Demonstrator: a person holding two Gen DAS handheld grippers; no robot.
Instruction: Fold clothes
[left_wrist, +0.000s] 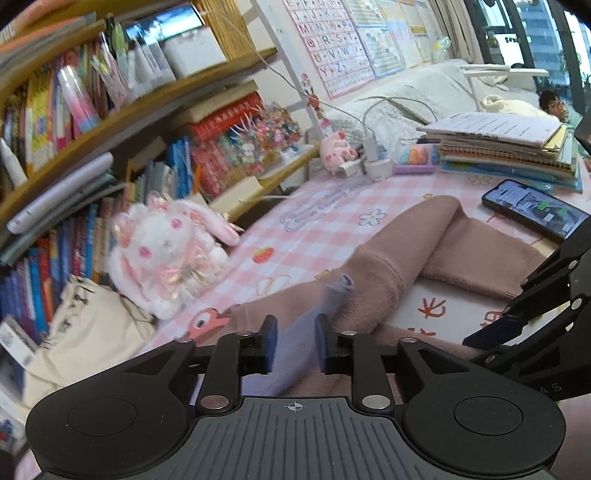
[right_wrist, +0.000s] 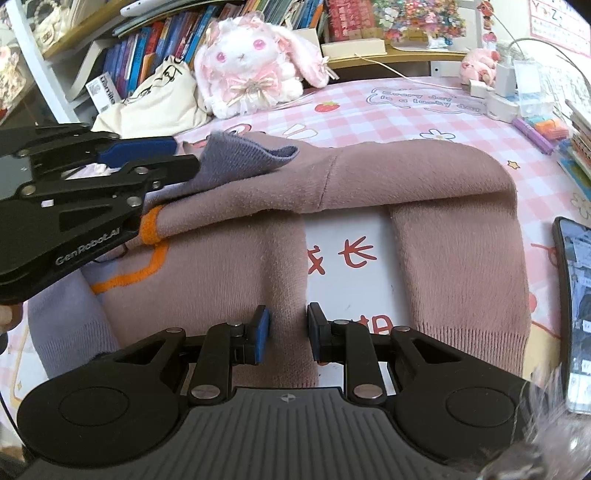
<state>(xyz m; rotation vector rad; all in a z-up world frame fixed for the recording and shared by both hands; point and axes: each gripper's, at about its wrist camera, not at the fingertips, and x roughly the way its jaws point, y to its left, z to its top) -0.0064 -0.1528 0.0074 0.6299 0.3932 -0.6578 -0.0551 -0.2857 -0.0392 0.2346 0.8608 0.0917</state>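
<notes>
Between my left gripper's (left_wrist: 294, 343) parted jaws hangs the sweater's lilac cuff (left_wrist: 295, 347), the pads not pressing on it, while my right gripper (right_wrist: 288, 334) pinches a fold of the pink-brown sweater (right_wrist: 388, 173). That sweater lies spread on the pink checked tablecloth (right_wrist: 369, 114), one sleeve folded across it, with a phone (right_wrist: 576, 314) just beside it and a plush rabbit (right_wrist: 247, 70) farther back.

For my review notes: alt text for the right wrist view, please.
The right gripper is closed on a fold of a brown sweater spread on a pink checked tablecloth, while the left gripper has a grey cuff between its jaws. A plush bunny sits behind.
</notes>
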